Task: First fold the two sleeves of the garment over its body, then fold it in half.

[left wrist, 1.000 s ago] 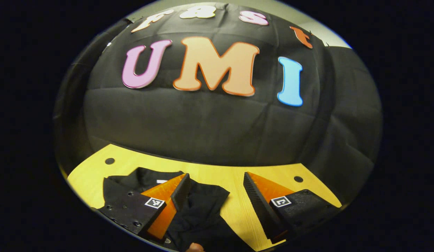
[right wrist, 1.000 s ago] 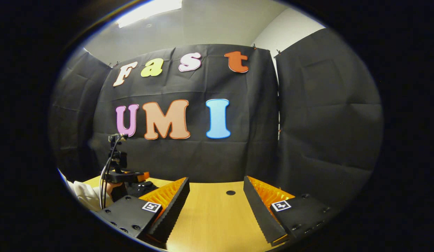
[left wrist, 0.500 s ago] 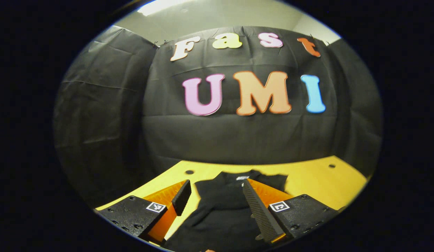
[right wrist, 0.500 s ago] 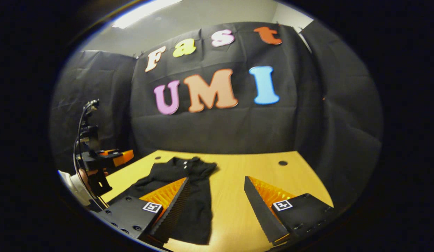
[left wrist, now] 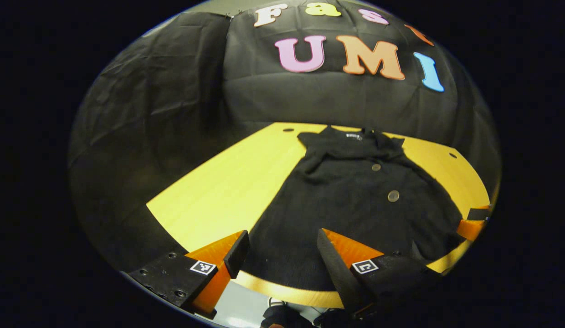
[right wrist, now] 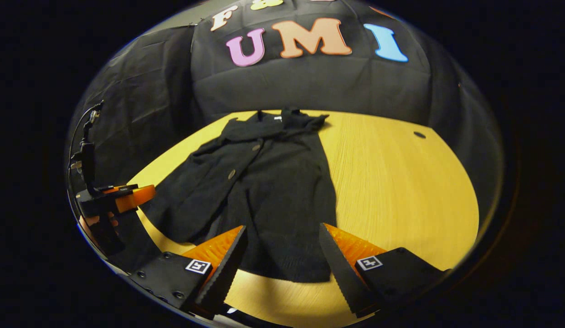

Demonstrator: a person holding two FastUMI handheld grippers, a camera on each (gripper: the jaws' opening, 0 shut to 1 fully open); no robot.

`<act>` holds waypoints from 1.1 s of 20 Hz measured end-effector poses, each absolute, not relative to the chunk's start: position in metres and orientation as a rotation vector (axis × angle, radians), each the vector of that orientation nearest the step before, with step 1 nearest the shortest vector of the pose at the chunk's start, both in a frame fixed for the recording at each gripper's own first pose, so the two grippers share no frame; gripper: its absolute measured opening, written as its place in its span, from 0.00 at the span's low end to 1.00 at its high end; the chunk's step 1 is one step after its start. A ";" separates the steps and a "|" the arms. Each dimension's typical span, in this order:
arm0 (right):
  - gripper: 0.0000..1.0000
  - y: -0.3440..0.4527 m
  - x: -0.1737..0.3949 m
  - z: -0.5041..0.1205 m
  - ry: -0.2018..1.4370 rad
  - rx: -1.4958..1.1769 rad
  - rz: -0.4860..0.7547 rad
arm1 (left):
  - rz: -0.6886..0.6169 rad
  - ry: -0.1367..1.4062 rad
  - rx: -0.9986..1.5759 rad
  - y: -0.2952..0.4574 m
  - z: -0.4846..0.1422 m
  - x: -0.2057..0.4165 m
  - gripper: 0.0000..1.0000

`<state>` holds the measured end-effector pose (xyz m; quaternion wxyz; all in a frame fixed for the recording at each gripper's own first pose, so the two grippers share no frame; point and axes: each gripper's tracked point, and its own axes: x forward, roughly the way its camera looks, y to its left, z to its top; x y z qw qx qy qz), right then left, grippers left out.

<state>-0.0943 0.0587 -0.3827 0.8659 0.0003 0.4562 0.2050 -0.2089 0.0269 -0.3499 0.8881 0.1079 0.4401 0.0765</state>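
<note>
One garment (left wrist: 355, 196), black, two buttons (left wrist: 393, 196) visible, lies flat on one yellow table (left wrist: 218, 191), collar toward booth wall. Two grippers: left gripper (left wrist: 280, 255) fingers apart, holding nothing, above hem at near table edge; right gripper (right wrist: 282, 255) fingers apart, holding nothing, above hem too. Versus half second ago: both cameras higher, tilted down, whole garment now visible.

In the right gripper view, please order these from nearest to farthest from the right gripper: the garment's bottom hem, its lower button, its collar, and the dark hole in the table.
From the right gripper:
1. Bottom hem of the black knitted garment, just ahead between the fingers.
2. Lower round button, mid-garment, left.
3. Collar, far end.
3. Dark round hole in the yellow wooden table, far right; too close to call with the collar.
</note>
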 end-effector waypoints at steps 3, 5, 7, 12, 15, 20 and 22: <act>0.99 0.056 -0.092 -0.391 0.965 -0.051 0.425 | 0.138 0.952 0.257 0.030 -0.363 -0.223 0.95; 0.95 0.054 -0.096 -0.395 0.950 -0.078 0.423 | 0.127 0.972 0.262 0.030 -0.366 -0.228 0.92; 0.99 0.054 -0.098 -0.397 0.925 -0.078 0.422 | 0.137 0.940 0.248 0.030 -0.367 -0.228 0.94; 0.78 0.041 -0.090 -0.398 0.909 -0.033 0.389 | 0.128 0.956 0.183 0.018 -0.375 -0.227 0.80; 0.36 0.051 -0.092 -0.400 0.916 0.013 0.402 | 0.084 0.958 0.267 -0.002 -0.382 -0.227 0.41; 0.14 0.057 -0.089 -0.396 0.928 -0.072 0.429 | 0.035 0.977 0.481 -0.014 -0.381 -0.222 0.00; 0.13 0.059 -0.084 -0.387 0.917 -0.062 0.448 | 0.011 0.983 0.413 -0.029 -0.382 -0.215 0.00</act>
